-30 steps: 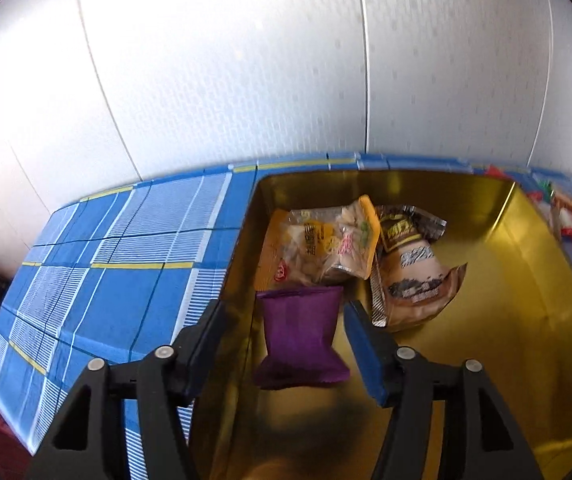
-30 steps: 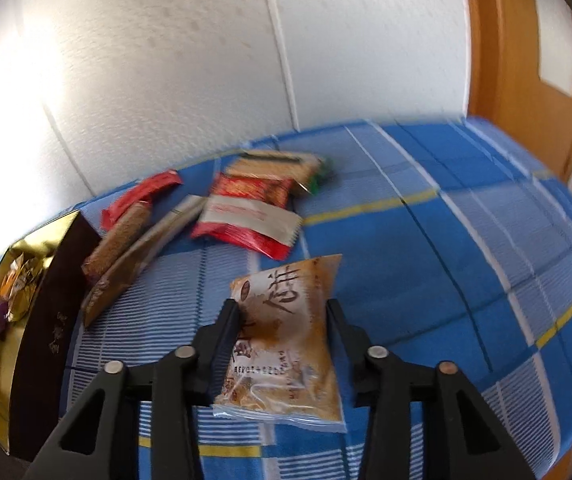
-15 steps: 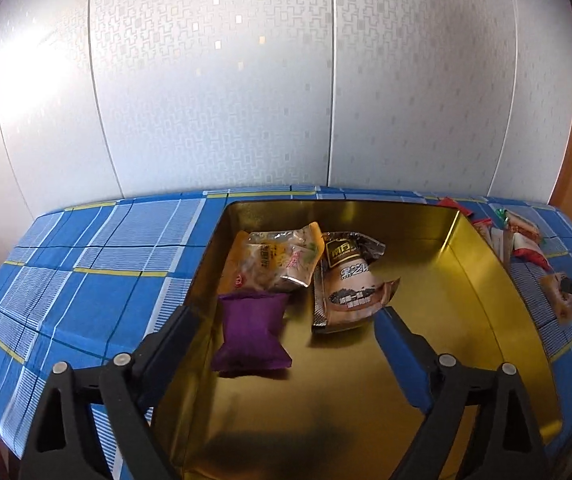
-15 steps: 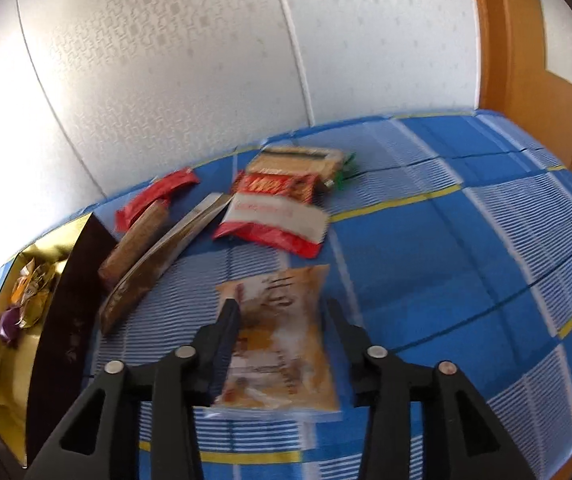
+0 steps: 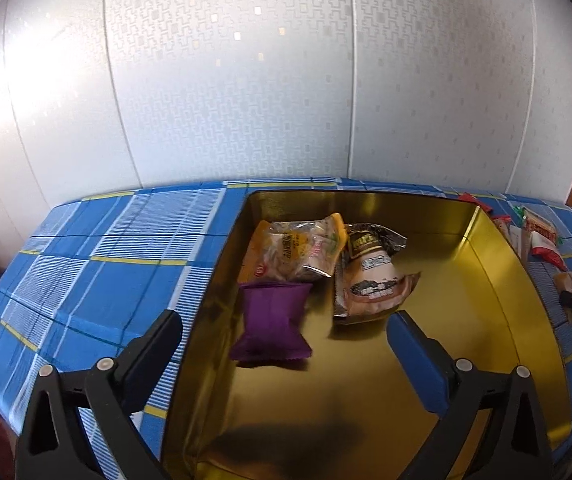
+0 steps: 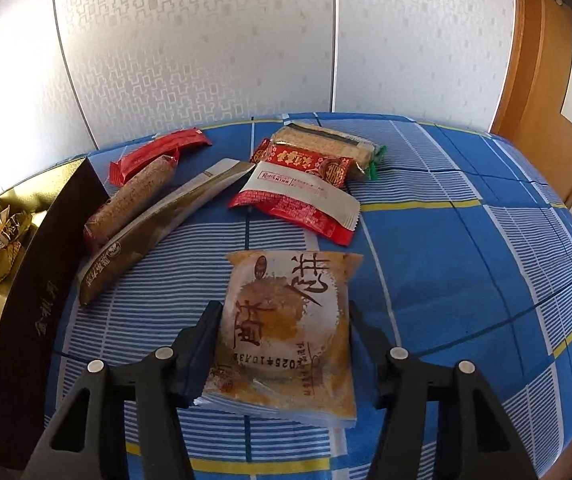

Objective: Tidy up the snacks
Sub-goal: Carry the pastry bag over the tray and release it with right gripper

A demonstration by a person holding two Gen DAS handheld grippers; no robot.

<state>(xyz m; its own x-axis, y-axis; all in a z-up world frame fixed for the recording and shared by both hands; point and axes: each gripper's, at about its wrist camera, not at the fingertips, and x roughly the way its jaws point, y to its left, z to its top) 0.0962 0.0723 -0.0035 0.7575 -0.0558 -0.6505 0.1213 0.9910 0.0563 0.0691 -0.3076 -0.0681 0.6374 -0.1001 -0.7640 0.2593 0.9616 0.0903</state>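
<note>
Between my right tongs, the pastry packet (image 6: 286, 328) shows large brown Chinese characters and an upside-down code, partly "025", the rest unclear; the red-and-white wrapper (image 6: 297, 196) further toward the tablecloth's far edge reads "Kiss"

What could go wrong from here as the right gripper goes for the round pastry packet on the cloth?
The pastry packet lies flat between the right gripper's fingers, which have just been opening; they might pinch only slippery wrapper, or crush the pastry. On the way to the gold box, the packet could catch its dark wall.
</note>
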